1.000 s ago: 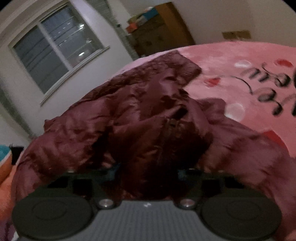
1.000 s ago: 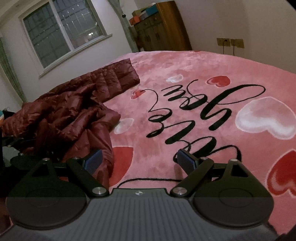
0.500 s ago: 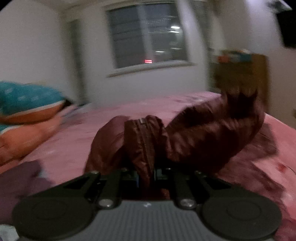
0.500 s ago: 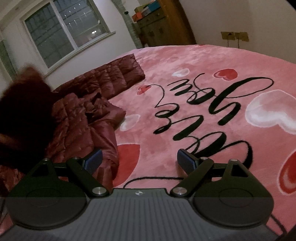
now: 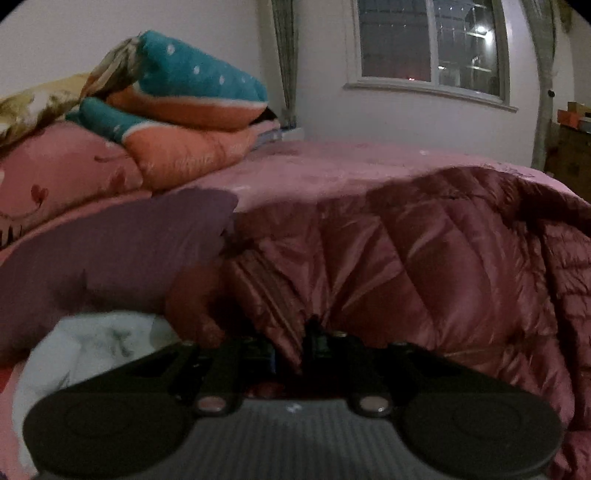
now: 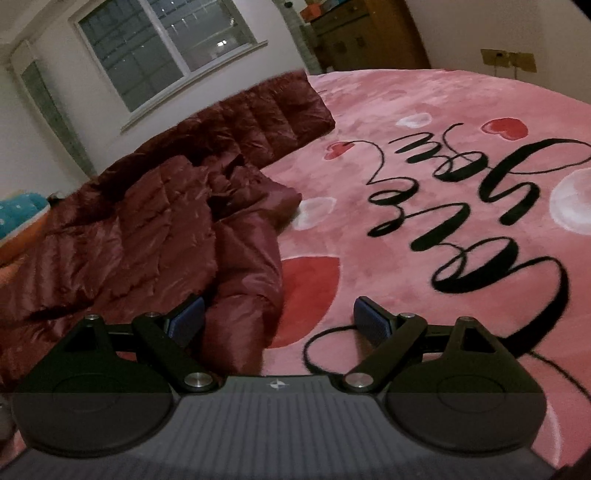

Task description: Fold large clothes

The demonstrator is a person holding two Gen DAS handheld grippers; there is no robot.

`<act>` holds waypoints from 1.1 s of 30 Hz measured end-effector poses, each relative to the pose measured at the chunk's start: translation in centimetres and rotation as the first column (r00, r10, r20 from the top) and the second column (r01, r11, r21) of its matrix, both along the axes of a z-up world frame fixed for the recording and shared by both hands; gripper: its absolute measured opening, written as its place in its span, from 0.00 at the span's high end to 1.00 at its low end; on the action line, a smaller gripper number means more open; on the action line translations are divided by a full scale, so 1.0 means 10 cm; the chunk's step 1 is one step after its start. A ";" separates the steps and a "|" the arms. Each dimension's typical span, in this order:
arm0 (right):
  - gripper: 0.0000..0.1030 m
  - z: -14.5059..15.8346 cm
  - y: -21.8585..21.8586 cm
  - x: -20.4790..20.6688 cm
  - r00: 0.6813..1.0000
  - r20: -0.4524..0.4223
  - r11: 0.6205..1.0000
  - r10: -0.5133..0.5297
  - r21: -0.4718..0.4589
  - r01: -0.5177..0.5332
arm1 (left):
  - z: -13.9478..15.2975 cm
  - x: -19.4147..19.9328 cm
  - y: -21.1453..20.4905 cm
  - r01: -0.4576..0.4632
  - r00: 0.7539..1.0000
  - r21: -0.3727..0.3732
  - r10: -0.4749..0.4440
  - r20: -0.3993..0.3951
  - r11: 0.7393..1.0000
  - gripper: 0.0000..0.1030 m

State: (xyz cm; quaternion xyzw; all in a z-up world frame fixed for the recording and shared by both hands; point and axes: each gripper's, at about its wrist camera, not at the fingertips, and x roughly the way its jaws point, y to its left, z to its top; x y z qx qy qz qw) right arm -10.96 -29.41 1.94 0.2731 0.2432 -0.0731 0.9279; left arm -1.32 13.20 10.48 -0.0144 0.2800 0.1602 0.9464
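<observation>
A dark red quilted down jacket (image 5: 424, 258) lies spread over the pink bed. My left gripper (image 5: 291, 350) has a fold of the jacket's zipper edge between its narrow jaws, which are opening slightly while the pads still touch the fabric. In the right wrist view the same jacket (image 6: 147, 229) covers the left half of the bed, one crumpled edge reaching down beside the left fingertip. My right gripper (image 6: 277, 321) stands open low over the pink blanket (image 6: 443, 110) with nothing gripped.
Stacked teal, orange and pink pillows (image 5: 184, 103) sit at the bed's head on the left. A purple cloth (image 5: 110, 251) and a white cloth (image 5: 92, 347) lie near the left gripper. A window (image 5: 432, 40) and a wooden wardrobe (image 6: 362, 33) stand behind.
The left gripper closed on the jacket's edge and swung it toward the pillows, rolling as it went; the jacket now lies more spread out. The right gripper stayed almost still.
</observation>
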 end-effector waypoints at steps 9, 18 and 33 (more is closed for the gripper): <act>0.00 0.05 0.02 0.11 0.999 0.027 0.998 0.022 -0.055 -0.021 | 0.19 -0.45 -0.30 0.069 0.996 0.185 -0.077 0.035 0.980 0.23; 0.00 -0.01 -0.04 0.16 1.000 -0.015 0.999 -0.007 -0.046 0.006 | 0.18 -0.89 -0.63 0.272 0.962 0.310 -0.259 -0.082 0.911 0.07; 0.00 -0.02 -0.22 0.05 0.997 -0.002 0.997 -0.073 0.029 0.073 | 0.07 -1.46 -1.75 0.694 0.692 0.399 -0.708 -0.141 0.599 0.09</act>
